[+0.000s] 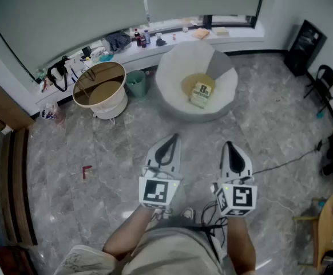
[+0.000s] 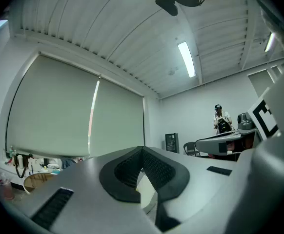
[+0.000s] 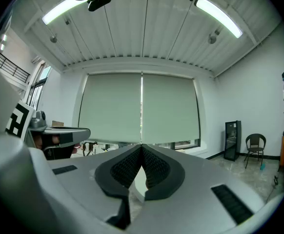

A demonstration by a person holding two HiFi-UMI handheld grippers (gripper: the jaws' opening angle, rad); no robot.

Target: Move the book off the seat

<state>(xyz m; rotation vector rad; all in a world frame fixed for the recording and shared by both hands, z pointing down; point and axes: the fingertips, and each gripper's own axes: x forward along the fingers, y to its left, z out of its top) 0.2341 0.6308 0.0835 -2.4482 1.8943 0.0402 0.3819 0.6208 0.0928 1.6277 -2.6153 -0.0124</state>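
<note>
A small green and white book [image 1: 201, 93] lies on a yellow cushion in the round white seat [image 1: 174, 93] ahead of me. My left gripper [image 1: 171, 137] is shut and empty, held low in front of me, well short of the seat. My right gripper [image 1: 228, 145] is likewise shut with nothing in it, level with the left one. In the left gripper view the left gripper [image 2: 142, 149] has its jaws meeting, pointed at the blinds. The right gripper view shows the right gripper [image 3: 141, 146] closed too, with a sliver of white seat below its tips.
A round white and wood basket table [image 1: 100, 90] stands left of the seat, with a green bin [image 1: 136, 83] between them. A cluttered window ledge [image 1: 138, 42] runs behind. A black cabinet [image 1: 305, 47] and black chair [image 1: 326, 85] stand at the right; a cable [image 1: 286, 162] crosses the marble floor.
</note>
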